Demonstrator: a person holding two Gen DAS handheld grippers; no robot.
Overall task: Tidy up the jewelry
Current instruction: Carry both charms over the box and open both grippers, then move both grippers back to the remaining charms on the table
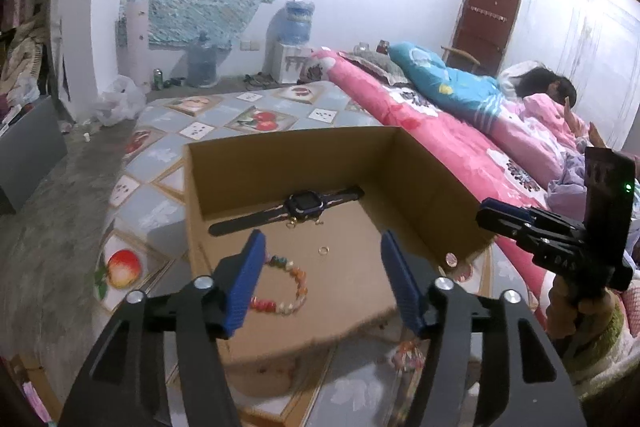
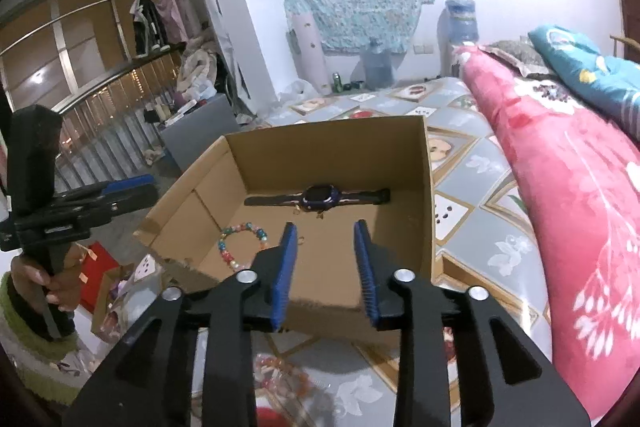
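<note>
A dark wristwatch [image 1: 298, 205] lies flat along the far wall inside an open cardboard box [image 1: 224, 187] set on a fruit-patterned bedsheet [image 1: 160, 203]. Nearer the front of the box floor sits a bracelet of coloured beads [image 1: 286, 285], with a small gold ring [image 1: 323, 250] apart from it and tiny gold pieces, too small to tell, just beside the watch case. The left gripper [image 1: 320, 283] hangs over the box's near edge, blue-padded jaws spread wide and empty, its left finger overlapping part of the bracelet. The right gripper [image 2: 326, 267] stands at the same edge, jaws parted more narrowly, nothing between them. More beaded pieces [image 2: 280, 375], blurred, lie on the sheet in front of the box. A pink floral quilt [image 1: 440, 139] borders the box's right side, where a person [image 1: 548, 95] lies under covers. A water dispenser [image 1: 296, 39] stands against the far wall.
</note>
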